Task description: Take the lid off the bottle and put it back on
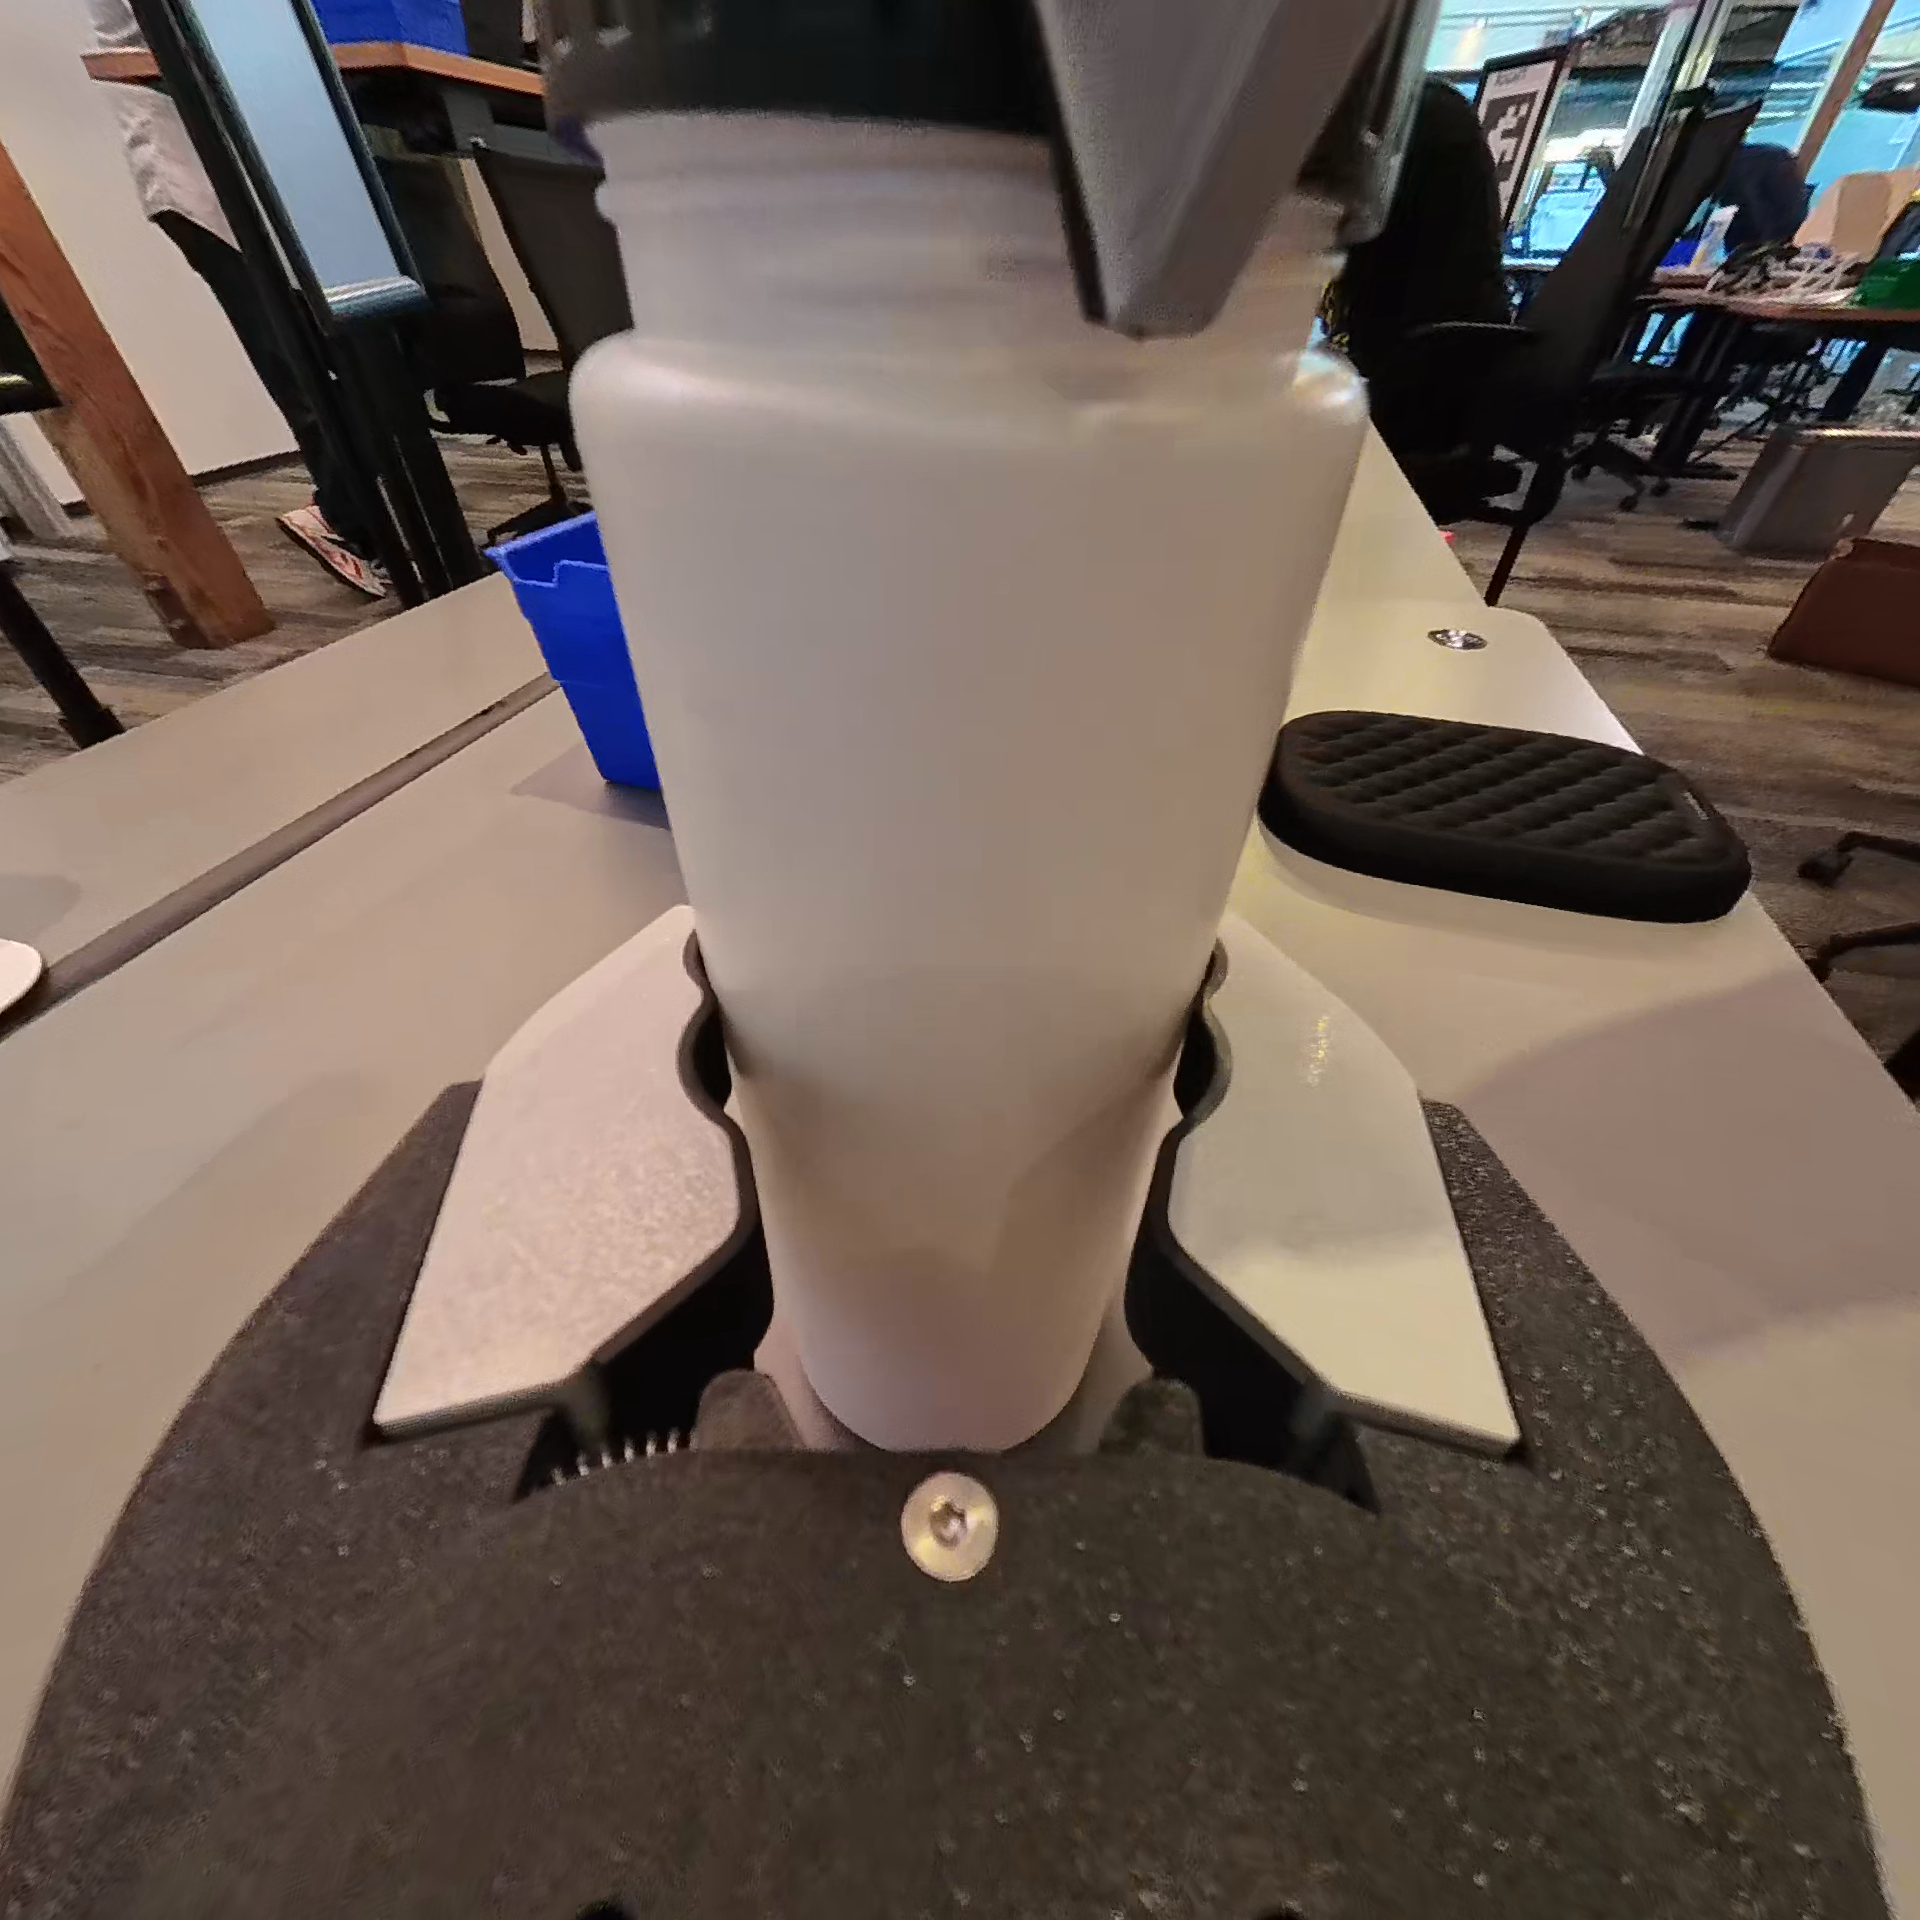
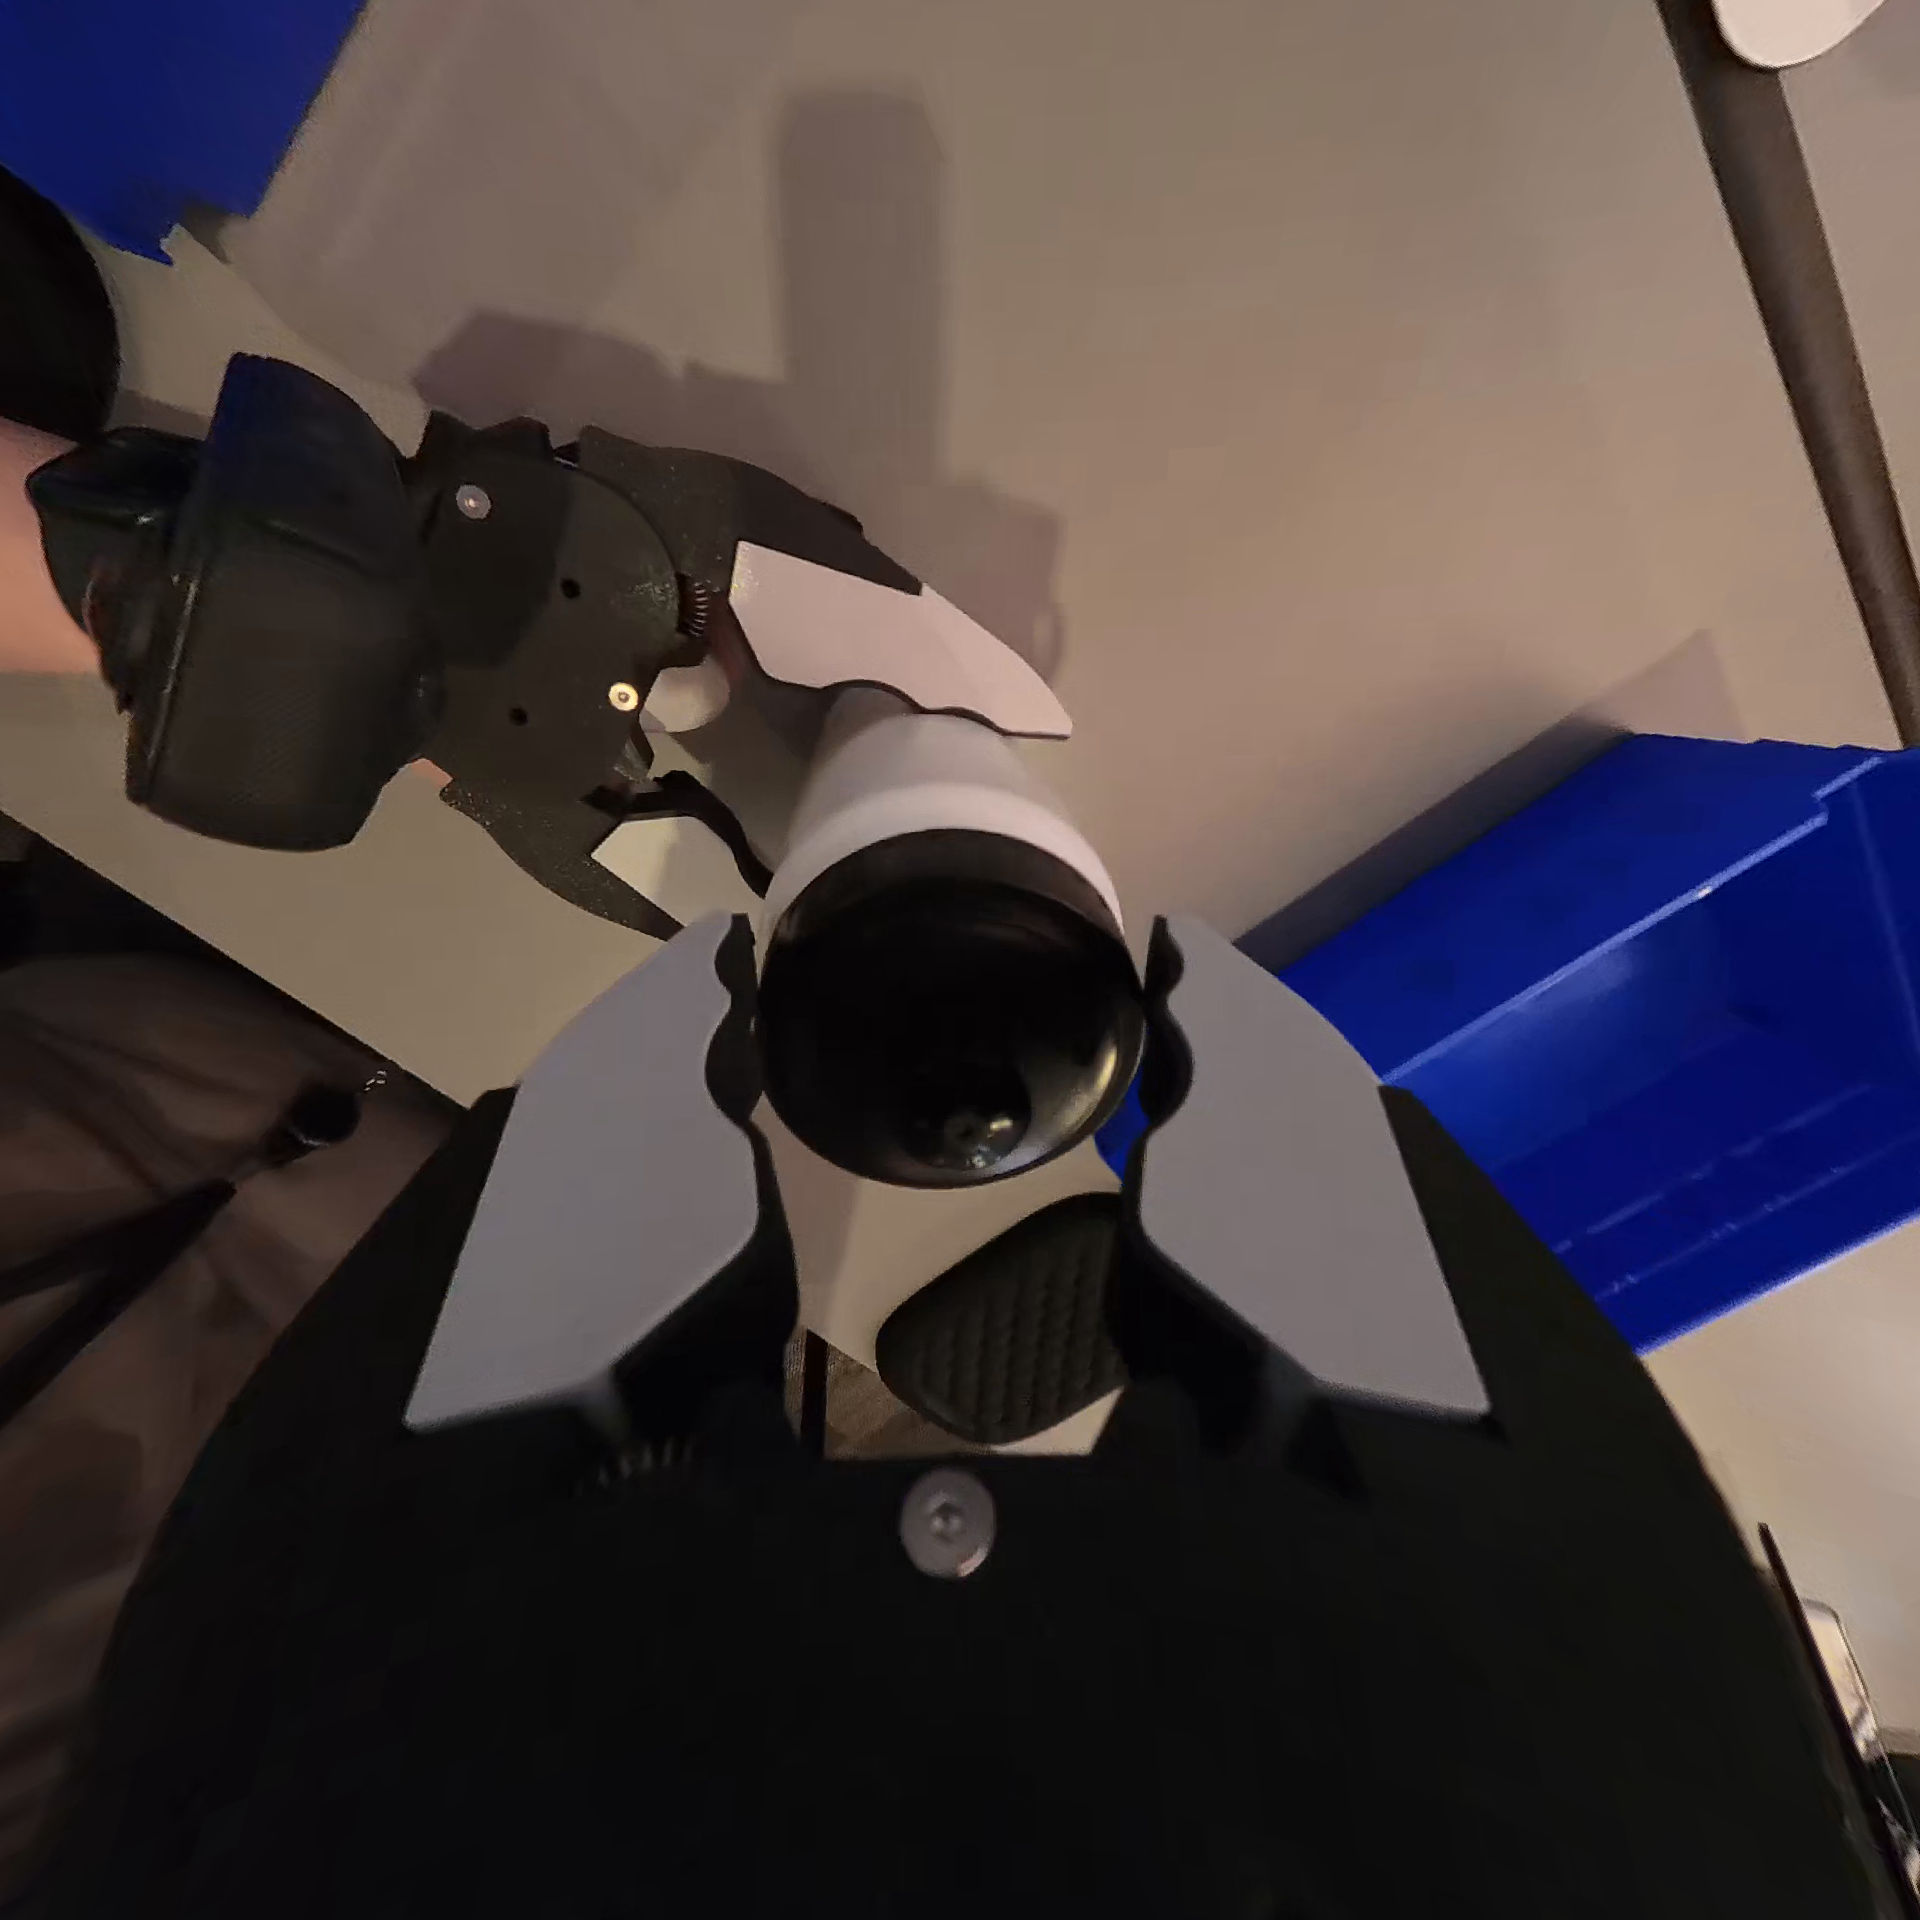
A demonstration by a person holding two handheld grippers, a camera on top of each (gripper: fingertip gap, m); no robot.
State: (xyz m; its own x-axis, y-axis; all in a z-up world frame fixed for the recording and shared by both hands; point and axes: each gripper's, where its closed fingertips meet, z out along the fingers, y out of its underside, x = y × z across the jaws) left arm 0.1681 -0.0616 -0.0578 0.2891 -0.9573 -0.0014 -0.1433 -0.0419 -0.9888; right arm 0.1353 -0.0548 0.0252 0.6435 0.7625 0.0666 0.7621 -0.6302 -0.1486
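Note:
A white bottle [image 1: 966,675] stands upright on the grey table [image 1: 312,1039]. My left gripper [image 1: 954,966] is shut on the bottle's lower body, one finger on each side. A black lid [image 1: 821,73] sits at the top of the neck, with the threads bare below it. In the right wrist view, looking down, my right gripper [image 2: 945,997] is shut on the black lid [image 2: 945,1039], above the bottle [image 2: 925,790]. One right finger [image 1: 1174,187] shows beside the neck in the left wrist view. The left gripper [image 2: 862,821] shows lower on the bottle.
A blue bin [image 1: 582,644] stands just behind the bottle and also shows in the right wrist view [image 2: 1610,1039]. A black padded rest [image 1: 1496,810] lies near the table's right edge. Office chairs and desks stand beyond the table.

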